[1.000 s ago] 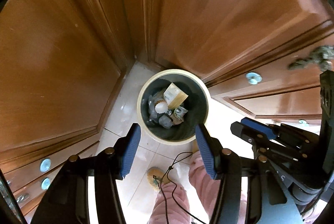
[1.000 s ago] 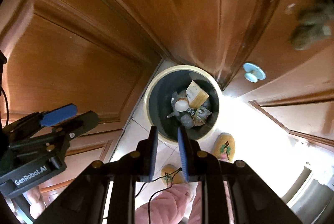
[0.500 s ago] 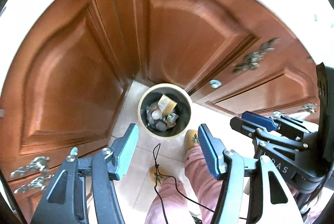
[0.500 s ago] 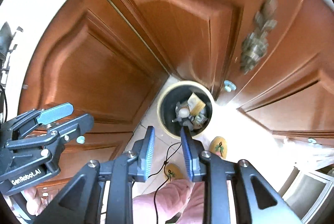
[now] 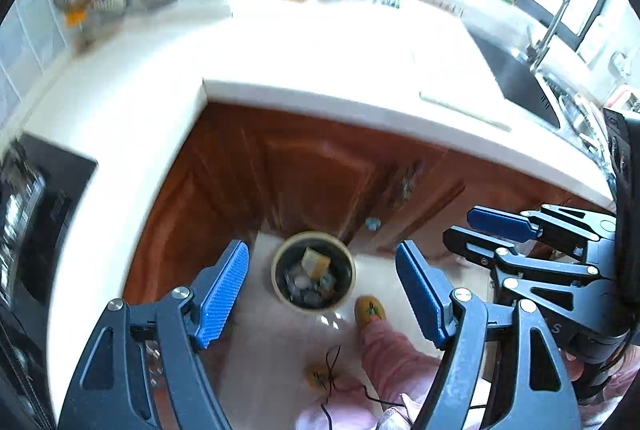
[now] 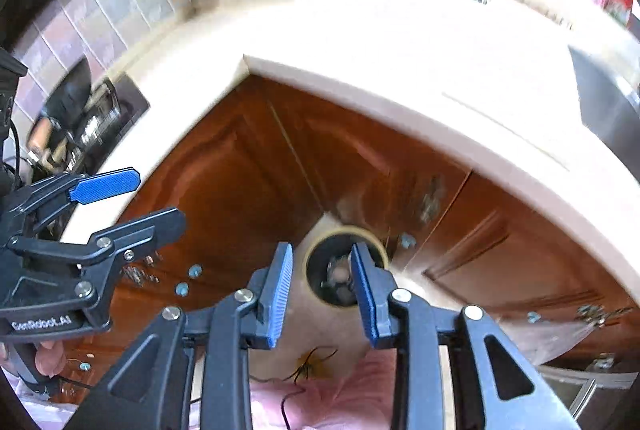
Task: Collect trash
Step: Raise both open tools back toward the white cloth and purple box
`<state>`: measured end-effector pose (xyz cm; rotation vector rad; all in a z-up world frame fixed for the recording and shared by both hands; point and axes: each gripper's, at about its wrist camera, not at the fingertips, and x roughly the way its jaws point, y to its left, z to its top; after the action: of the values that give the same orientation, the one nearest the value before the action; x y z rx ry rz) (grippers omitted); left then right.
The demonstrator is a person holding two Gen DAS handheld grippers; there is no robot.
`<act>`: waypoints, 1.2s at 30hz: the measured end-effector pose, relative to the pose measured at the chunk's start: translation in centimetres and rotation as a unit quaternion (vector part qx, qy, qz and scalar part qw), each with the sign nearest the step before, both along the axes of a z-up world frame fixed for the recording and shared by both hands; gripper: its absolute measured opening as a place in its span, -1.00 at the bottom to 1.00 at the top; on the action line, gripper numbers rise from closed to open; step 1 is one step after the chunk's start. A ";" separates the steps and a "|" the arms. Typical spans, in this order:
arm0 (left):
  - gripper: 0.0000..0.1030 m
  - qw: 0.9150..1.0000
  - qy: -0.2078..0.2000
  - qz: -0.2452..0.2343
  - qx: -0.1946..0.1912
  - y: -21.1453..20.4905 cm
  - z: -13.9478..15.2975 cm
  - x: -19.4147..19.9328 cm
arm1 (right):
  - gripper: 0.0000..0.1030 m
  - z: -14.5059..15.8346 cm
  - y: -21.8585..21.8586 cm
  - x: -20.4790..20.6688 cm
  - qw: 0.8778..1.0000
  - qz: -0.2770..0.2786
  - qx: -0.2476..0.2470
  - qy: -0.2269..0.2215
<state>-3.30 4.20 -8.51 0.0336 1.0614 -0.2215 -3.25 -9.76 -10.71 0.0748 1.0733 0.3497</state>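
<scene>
At the far left of the left wrist view a black hob (image 5: 28,213) is set into the white countertop (image 5: 320,69), which bends round an inside corner above brown wooden cabinet doors (image 5: 320,165); everything up there is blurred, so the utensils hanging on the tiled wall are only vague grey shapes. The left gripper (image 5: 322,294) points steeply down with its blue pads far apart and its jaws opening; nothing is between them (the bin merely shows through the gap from far below). That trash bin (image 5: 313,272), round, dark inside with a cream rim, stands on the pale floor tiles in the corner where the two cabinet runs meet, and it holds the trash (image 5: 310,276): a tan carton, a pale round item and some crumpled wrappers. Just right of the bin is a yellow slipper (image 5: 370,311) at the end of a pink trouser leg (image 5: 396,358), with a thin black cable lying across the floor near a second slipper. Further right is the right gripper (image 5: 472,230), seen from the side, and beyond it a sink (image 5: 520,77) with a tap set in the counter.

In the right wrist view the left gripper (image 6: 152,201) is at the left edge, gaping; the right gripper (image 6: 320,294) sits in the middle with a narrower gap, its jaws opening too and empty; the trash bin (image 6: 316,262) shows between its fingertips, well below them.
</scene>
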 end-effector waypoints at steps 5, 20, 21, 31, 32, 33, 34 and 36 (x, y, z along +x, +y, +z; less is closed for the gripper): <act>0.70 0.998 -0.054 -0.007 -0.004 -0.3 5.7 1.0 | -0.28 5.5 -1.7 0.0 0.998 -0.020 0.001 -0.062; 0.83 0.990 -0.133 -0.015 0.040 -4.3 13.8 11.1 | 0.25 15.5 -7.8 8.5 0.987 -0.042 -0.035 -0.154; 0.85 0.990 -0.137 -0.011 0.044 -4.8 14.0 12.2 | 0.26 15.8 -8.3 10.0 0.986 -0.034 -0.039 -0.158; 0.96 0.995 -0.090 0.035 0.005 -8.9 12.7 26.4 | 0.36 15.1 -12.8 25.2 0.982 0.011 -0.072 -0.172; 0.96 0.996 -0.084 0.042 0.000 -9.3 12.3 28.4 | 0.36 14.8 -13.3 26.9 0.983 0.014 -0.073 -0.170; 0.96 0.996 -0.081 0.046 -0.001 -9.6 11.9 29.4 | 0.36 14.4 -13.8 28.4 0.983 0.016 -0.075 -0.167; 0.96 0.996 -0.074 0.053 -0.002 -9.9 11.4 31.0 | 0.36 13.9 -14.2 30.2 0.983 0.019 -0.076 -0.166; 0.96 0.996 -0.063 0.062 -0.005 -10.4 10.2 34.0 | 0.36 12.8 -14.8 33.3 0.984 0.026 -0.078 -0.161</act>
<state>30.69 -6.21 1.72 -0.0282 0.9328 -0.1104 30.06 -24.56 2.10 -0.1453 0.7788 0.3108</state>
